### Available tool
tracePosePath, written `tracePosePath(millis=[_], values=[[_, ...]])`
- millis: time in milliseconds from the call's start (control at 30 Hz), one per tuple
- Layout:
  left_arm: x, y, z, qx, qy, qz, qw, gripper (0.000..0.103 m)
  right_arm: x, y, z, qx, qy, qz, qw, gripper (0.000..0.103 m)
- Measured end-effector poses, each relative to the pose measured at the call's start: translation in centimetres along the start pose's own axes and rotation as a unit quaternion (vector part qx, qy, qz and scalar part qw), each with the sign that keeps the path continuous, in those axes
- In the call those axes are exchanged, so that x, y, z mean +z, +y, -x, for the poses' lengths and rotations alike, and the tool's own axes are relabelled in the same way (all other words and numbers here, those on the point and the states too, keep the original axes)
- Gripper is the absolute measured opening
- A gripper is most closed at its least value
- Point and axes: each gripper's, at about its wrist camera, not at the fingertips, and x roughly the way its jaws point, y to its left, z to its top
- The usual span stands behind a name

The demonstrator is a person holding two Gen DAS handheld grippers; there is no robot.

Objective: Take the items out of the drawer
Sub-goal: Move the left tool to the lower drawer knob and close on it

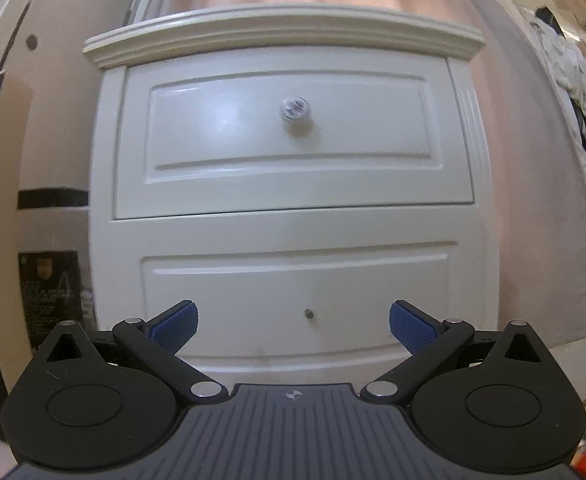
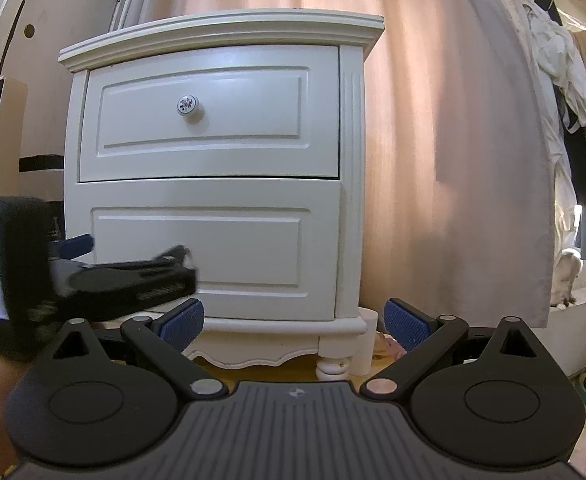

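Before pink curtain: white nightstand, drawers closed; both grippers released.

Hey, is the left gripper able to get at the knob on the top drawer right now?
Probably yes. The left gripper is open and faces the white nightstand head-on, with nothing between it and the knob on the shut top drawer. It points at the lower drawer, though, so it would need to rise first.

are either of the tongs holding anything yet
No. The left tongs and right tongs are both open and empty; the top drawer's knob is ungrasped.
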Motion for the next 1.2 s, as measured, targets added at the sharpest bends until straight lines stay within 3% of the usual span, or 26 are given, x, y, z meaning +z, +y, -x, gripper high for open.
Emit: tracePosePath(millis=[133,267,400,633,867,933,1000,1200], values=[[-0.5,-1.0,-2.1,0.018,-0.009,-0.017,0.9997,0.1,-0.2,-0.7,-0.6,-0.008,0.002,0.003,1.0,0.103],[-0.4,-1.0,-4.6,0.034,0.003,0.008,0.9994,0.092,-0.5,-1.4,-1.2,-0.009,0.005,-0.003,1.0,0.103],[-0.5,-1.0,-7.2,0.039,0.036,0.02,0.9984,0.071,-0.7,-1.8,-1.6,-0.008,0.009,0.0,1.0,0.103],[-0.8,-1.6,-9.2,0.053,0.046,0.023,0.9972,0.061,-0.9,-2.5,-2.3,-0.015,0.015,0.002,1.0,0.103],[-0.7,-1.4,-9.9,0.04,0.061,0.041,0.9965,0.033,-1.1,-2.7,-2.9,-0.013,0.021,-0.001,1.0,0.103],[-0.7,-1.3,-9.9,0.039,0.06,0.042,0.9965,0.029,-1.2,-2.8,-3.0,-0.014,0.022,-0.002,1.0,0.103],[-0.6,-1.3,-10.0,0.037,0.061,0.042,0.9966,0.015,-1.2,-2.9,-3.1,-0.016,0.023,-0.003,1.0,0.103],[-0.2,-1.1,-10.3,0.037,0.079,0.045,0.9952,0.005,-1.3,-2.9,-3.1,-0.017,0.024,-0.003,1.0,0.103]])
